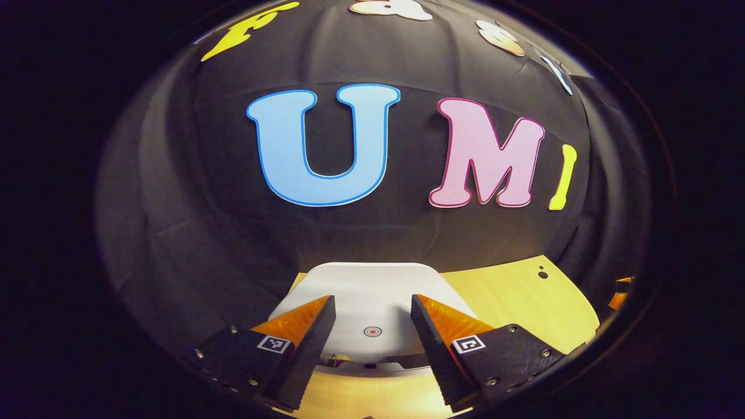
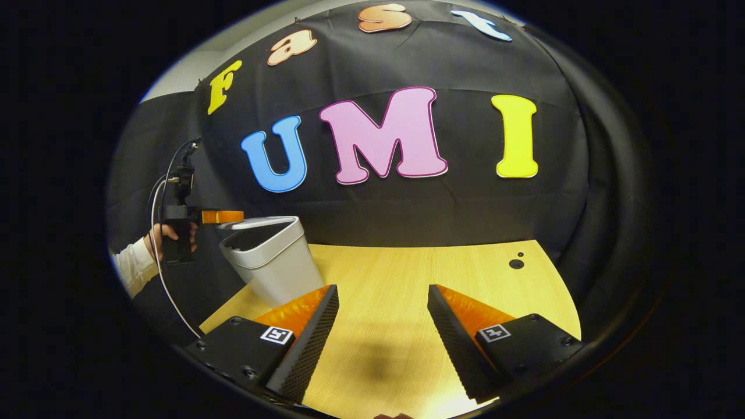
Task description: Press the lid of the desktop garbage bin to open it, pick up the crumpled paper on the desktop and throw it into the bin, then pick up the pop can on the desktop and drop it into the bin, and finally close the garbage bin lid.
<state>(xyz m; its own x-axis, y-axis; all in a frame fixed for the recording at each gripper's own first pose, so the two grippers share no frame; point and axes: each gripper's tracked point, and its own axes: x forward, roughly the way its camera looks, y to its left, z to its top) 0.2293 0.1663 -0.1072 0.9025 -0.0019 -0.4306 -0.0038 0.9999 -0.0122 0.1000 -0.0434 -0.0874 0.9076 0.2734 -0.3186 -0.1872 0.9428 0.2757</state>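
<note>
Two grippers are working around the garbage bin [image 2: 273, 259], which is standing at the near-left corner of the wooden table [image 2: 419, 279], close to the black cloth wall [image 2: 407, 215]. In the left gripper view, the left gripper [image 1: 372, 314] is hovering right over the bin's white lid [image 1: 372, 291], its fingers spread wide apart and gripping nothing; a small red ring mark [image 1: 372, 331] on the lid is sitting between the fingertips. Whether the fingers are touching the lid is not clear. In the right gripper view, the same gripper [image 2: 224, 217] is reaching in over the bin's top from the bin's left, carried by a hand [image 2: 160, 235] in a white sleeve [image 2: 131, 265]. The right gripper [image 2: 381, 305] is hanging above bare tabletop to the right of the bin, its fingers also standing wide apart and empty.
</note>
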